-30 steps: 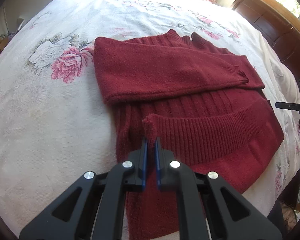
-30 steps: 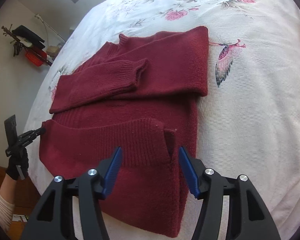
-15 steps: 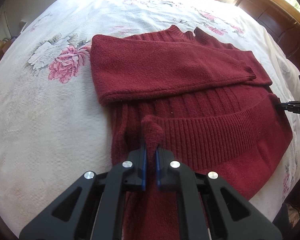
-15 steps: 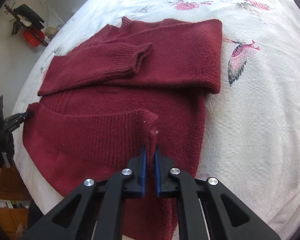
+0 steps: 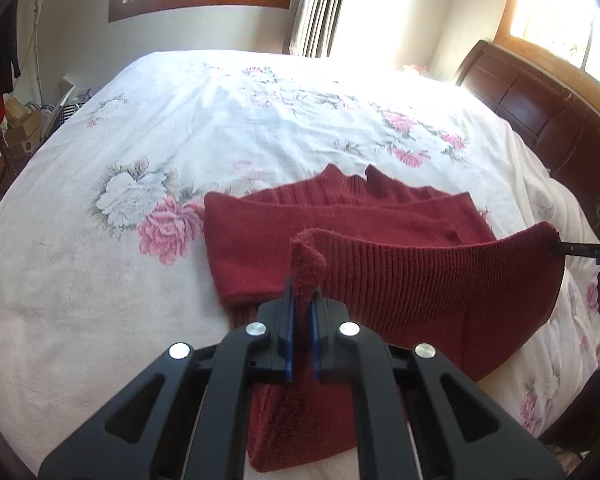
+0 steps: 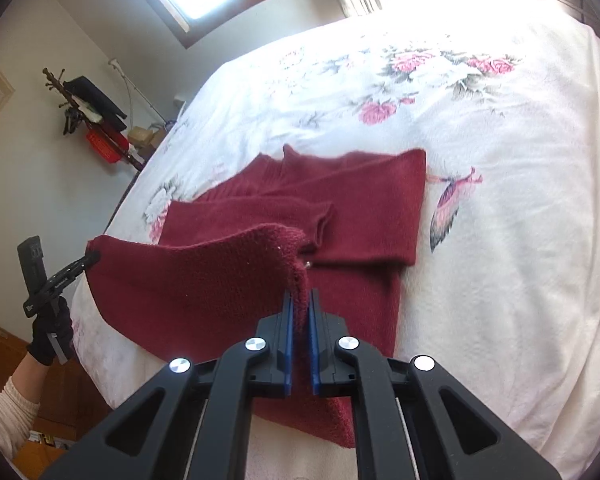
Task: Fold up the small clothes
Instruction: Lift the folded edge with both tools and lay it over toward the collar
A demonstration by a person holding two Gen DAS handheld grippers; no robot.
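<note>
A dark red knitted sweater [image 5: 260, 240] lies on the bed with both sleeves folded across its chest. Its ribbed bottom hem [image 5: 420, 276] is lifted off the bed and stretched between the two grippers. My left gripper [image 5: 301, 304] is shut on one hem corner. My right gripper [image 6: 300, 308] is shut on the other corner [image 6: 292, 248]. Each view shows the opposite gripper at the hem's far end: the right gripper [image 5: 580, 249] at the right edge, the left gripper [image 6: 76, 266] at the left, held by a black-gloved hand [image 6: 52, 336].
The bed [image 5: 140, 140] has a white cover with pink flowers. A dark wooden headboard [image 5: 540, 108] stands at the right in the left wrist view. A coat stand [image 6: 88, 108] and boxes sit by the wall past the bed's far side.
The right gripper has closed on the hem corner. Both grippers have risen, lifting the hem off the bed and carrying it toward the collar.
</note>
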